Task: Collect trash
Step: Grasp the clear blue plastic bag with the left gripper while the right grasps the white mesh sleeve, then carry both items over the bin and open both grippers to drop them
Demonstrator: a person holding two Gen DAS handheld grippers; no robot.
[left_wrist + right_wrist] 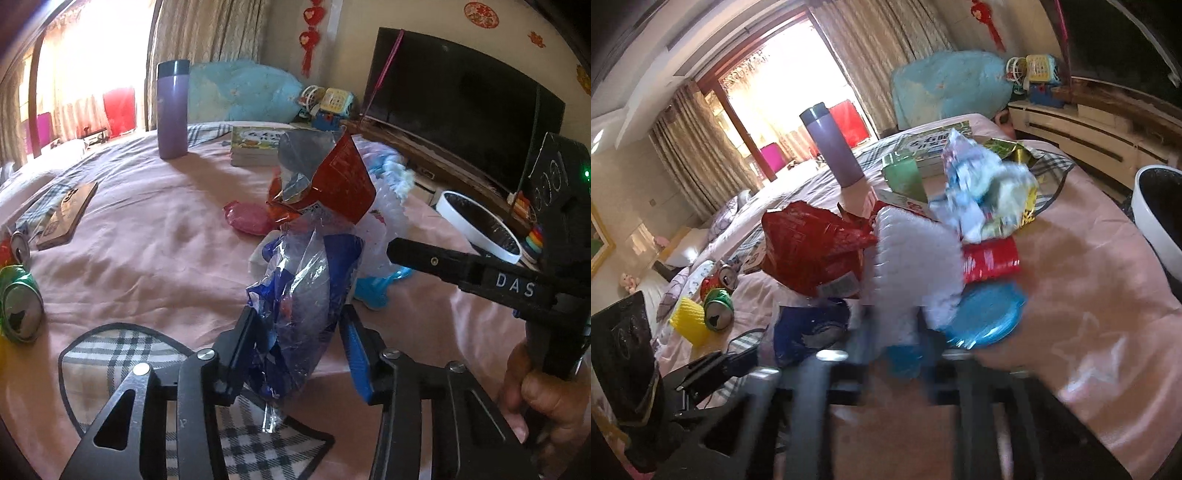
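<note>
Left wrist view: the left tongs point(297, 332) pinch a crumpled blue-and-clear plastic wrapper point(306, 280) that stands straight ahead between the pads, its long axis running away from them and up off the pink bed point(147, 251). A red foil bag point(343, 181) lies just beyond it. The right tongs point(397, 251) reach in from the right, pressed together.

Right wrist view: blurred. A white padded wrapper point(916, 266) rises directly ahead of the right tongs' tips, apparently pinched there. A white bin point(1160, 221) sits far right, nearer this hand, I judge.
</note>
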